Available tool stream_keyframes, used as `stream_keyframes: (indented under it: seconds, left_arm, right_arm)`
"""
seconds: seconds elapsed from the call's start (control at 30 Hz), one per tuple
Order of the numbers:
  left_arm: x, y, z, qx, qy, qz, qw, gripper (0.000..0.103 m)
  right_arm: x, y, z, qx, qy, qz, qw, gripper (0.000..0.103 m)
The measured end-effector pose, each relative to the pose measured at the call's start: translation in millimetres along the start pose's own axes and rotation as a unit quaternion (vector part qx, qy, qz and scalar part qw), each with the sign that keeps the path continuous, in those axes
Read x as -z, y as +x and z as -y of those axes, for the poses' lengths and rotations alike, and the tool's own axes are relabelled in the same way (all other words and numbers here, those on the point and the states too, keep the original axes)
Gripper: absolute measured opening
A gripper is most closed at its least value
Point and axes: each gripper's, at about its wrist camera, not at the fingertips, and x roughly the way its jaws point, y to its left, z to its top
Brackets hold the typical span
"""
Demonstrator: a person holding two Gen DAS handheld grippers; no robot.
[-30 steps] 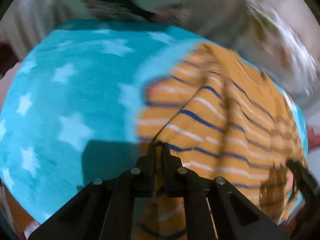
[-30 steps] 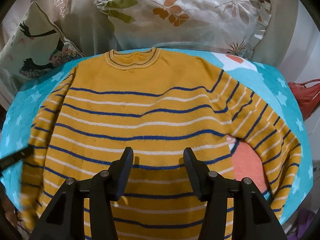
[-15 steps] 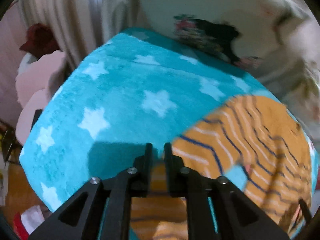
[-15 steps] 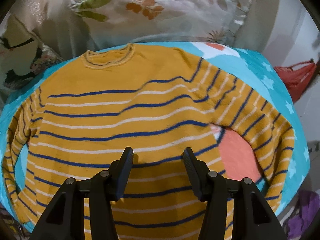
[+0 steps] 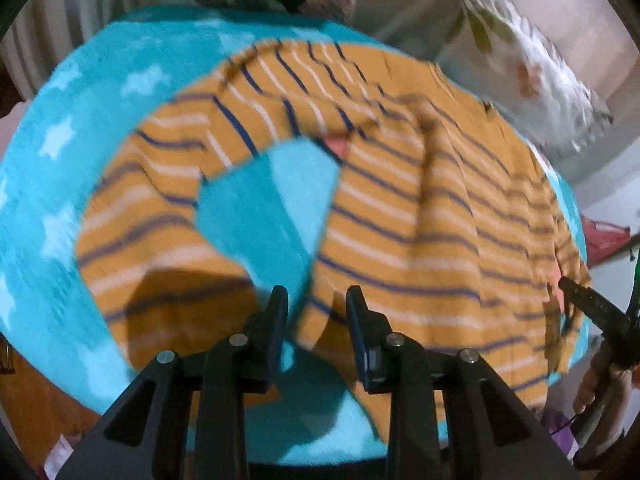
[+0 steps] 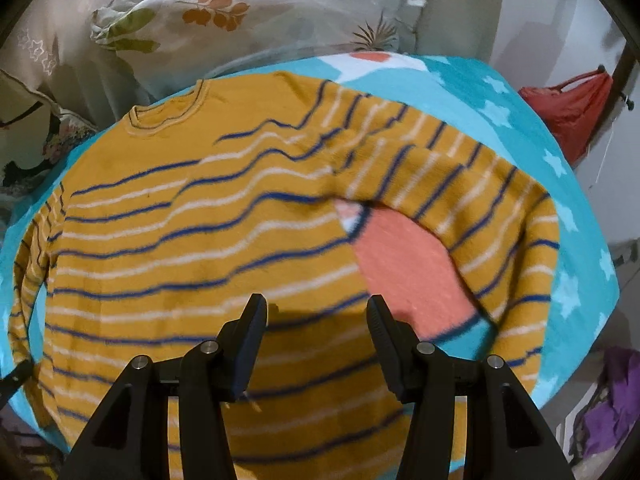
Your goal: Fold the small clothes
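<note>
A mustard sweater [image 6: 192, 248] with blue and white stripes lies flat, front up, on a teal star blanket [image 6: 520, 104]. In the left wrist view its left sleeve [image 5: 152, 200] curves out over the blanket [image 5: 48, 208]. My left gripper [image 5: 318, 320] hovers at the sweater's lower left corner. Its jaws are opening, and the corner shows between them without the pads pressing it. My right gripper [image 6: 316, 320] stands open above the lower body of the sweater, holding nothing. The right sleeve [image 6: 500, 216] arcs around a pink patch [image 6: 412, 268] of the blanket.
Patterned pillows [image 6: 248, 8] lean at the far edge of the blanket. A red bag [image 6: 576, 108] hangs at the right and purple cloth [image 6: 612, 412] lies below it. The right gripper's finger [image 5: 588, 304] and a hand [image 5: 588, 392] show at the left wrist view's right edge.
My left gripper was shut on the sweater's left side a second ago, swung out to the left, and has come back with its jaws parted. The left sleeve now lies spread out. The right gripper drifted right.
</note>
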Motion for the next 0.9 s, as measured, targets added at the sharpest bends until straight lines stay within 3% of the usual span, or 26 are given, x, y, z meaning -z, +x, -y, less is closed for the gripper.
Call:
stream_keyframes:
  seconds: [0.1,0.23,0.4,0.63,0.8,0.83,0.9]
  left_arm:
    - [11.3,4.6,4.2,-0.005,-0.009,-0.008,0.9999,0.035]
    - [26.8,1.5,9.7,-0.016,-0.016,0.003,0.9997,0.038]
    - [48.4,-6.9,7.5,0.0,-0.042,0.001,0.9991,0.041]
    - [65.8,-1.2,21.1,0.014,-0.028,-0.009,0.9995,0.046]
    - [67.3,10.9,41.0,-0.015,0.012,0.006,0.9998,0.054]
    - [66.6,12.5,44.4,-0.022,0.017,0.008,0.9996,0.054]
    - [65.3,13.3,48.7,-0.022,0.021,0.008,0.9995,0.026]
  right_arm:
    - [15.3,-5.5,12.8,-0.024,-0.016,-0.013,0.999,0.056]
    - [38.5,-17.5,19.8,-0.087,-0.056,-0.031,0.994,0.056]
    - [71.0,-38.9,12.1,-0.164,-0.141,-0.065,0.974,0.056]
    - [97.6,-35.3,8.7,-0.18,-0.212,-0.092,0.956,0.056]
    - [97.3,-19.8,1.2,-0.179,-0.23,-0.092,0.952,0.057]
    - [98.2,-22.1,-0.5,-0.18,-0.236,-0.089,0.951,0.057]
    - [97.3,-25.3,-3.5,-0.182,-0.249,-0.081,0.948,0.057]
